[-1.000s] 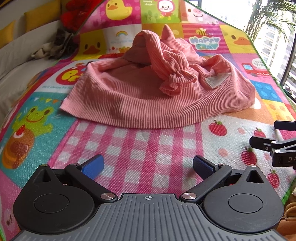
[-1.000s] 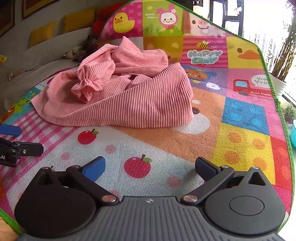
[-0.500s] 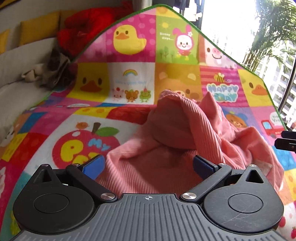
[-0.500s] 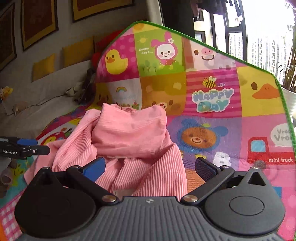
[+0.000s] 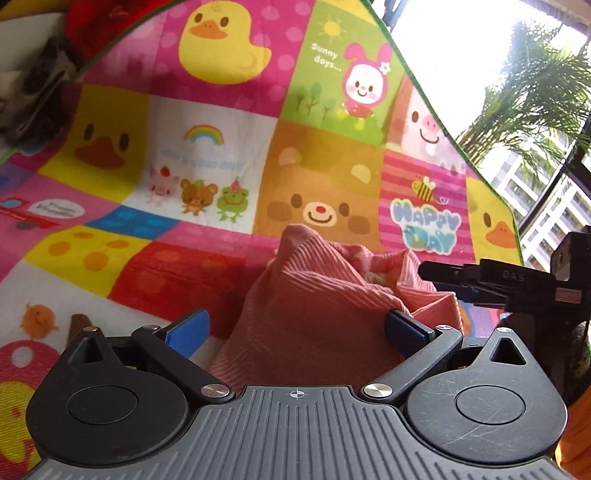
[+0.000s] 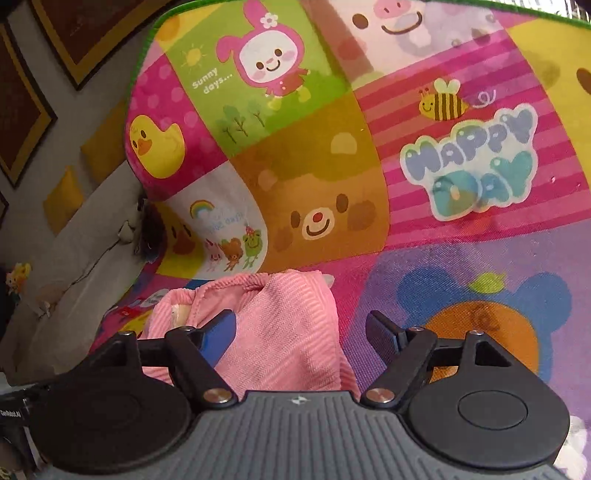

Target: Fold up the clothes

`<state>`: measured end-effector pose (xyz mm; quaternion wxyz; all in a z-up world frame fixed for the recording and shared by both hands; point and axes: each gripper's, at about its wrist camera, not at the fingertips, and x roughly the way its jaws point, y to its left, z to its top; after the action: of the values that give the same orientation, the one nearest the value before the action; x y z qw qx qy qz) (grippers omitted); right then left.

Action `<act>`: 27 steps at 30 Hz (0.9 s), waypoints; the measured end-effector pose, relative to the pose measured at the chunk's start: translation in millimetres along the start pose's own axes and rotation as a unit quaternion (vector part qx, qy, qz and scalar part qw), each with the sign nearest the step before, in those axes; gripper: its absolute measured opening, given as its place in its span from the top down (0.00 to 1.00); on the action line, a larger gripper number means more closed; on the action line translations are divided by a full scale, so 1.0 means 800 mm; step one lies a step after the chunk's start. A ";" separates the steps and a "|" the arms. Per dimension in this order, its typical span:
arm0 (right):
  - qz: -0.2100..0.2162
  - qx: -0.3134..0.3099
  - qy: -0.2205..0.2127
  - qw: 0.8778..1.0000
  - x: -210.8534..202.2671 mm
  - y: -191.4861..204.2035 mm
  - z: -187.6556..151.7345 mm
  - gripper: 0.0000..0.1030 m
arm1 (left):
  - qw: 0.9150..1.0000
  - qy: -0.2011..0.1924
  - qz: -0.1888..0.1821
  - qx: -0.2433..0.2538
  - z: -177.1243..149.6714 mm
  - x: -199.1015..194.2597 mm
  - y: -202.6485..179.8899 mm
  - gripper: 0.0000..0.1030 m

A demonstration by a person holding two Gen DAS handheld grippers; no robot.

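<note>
A crumpled pink ribbed garment [image 5: 317, 295] lies on a colourful cartoon play mat [image 5: 207, 122]. My left gripper [image 5: 295, 332] stands wide over the garment's raised far edge; cloth fills the gap and brushes the right pad [image 5: 404, 332], while the blue left pad [image 5: 188, 330] is clear of it. In the right wrist view the garment [image 6: 288, 325] sits between the jaws of my right gripper [image 6: 301, 330], which are closing. Its left pad [image 6: 221, 328] is against the cloth and its right pad [image 6: 382, 332] is still apart. The right gripper's side [image 5: 480, 282] shows in the left view, beside the cloth.
A grey sofa back [image 6: 74, 266] with yellow cushions [image 6: 62, 199] and framed pictures [image 6: 22, 122] lies to the left. A red cloth [image 5: 96, 26] and a dark toy [image 5: 44, 92] sit past the mat's far left edge. A window with palms [image 5: 535, 110] is at the right.
Both grippers have moved forward over the pink garment to its raised far edge, so the cloth now sits between each pair of jaws. The right jaws have narrowed.
</note>
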<state>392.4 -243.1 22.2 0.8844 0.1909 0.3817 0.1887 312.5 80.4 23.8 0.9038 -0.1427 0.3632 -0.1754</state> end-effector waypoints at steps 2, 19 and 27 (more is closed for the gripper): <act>0.013 -0.017 0.018 1.000 0.014 0.007 -0.003 0.31 | 1.000 0.018 0.004 0.001 -0.005 0.015 -0.003 0.00; 0.096 -0.189 0.132 0.968 -0.100 0.071 -0.158 0.58 | 0.989 0.122 -0.081 0.009 -0.157 -0.106 -0.074 0.25; 0.054 -0.253 -0.002 0.966 -0.264 0.095 -0.192 0.47 | 0.996 0.037 0.026 0.074 -0.167 -0.187 -0.103 0.09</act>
<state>128.9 -249.7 88.9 0.8932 -0.0183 0.3092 0.3260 99.6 51.6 53.1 0.9019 -0.0597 0.3865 -0.1836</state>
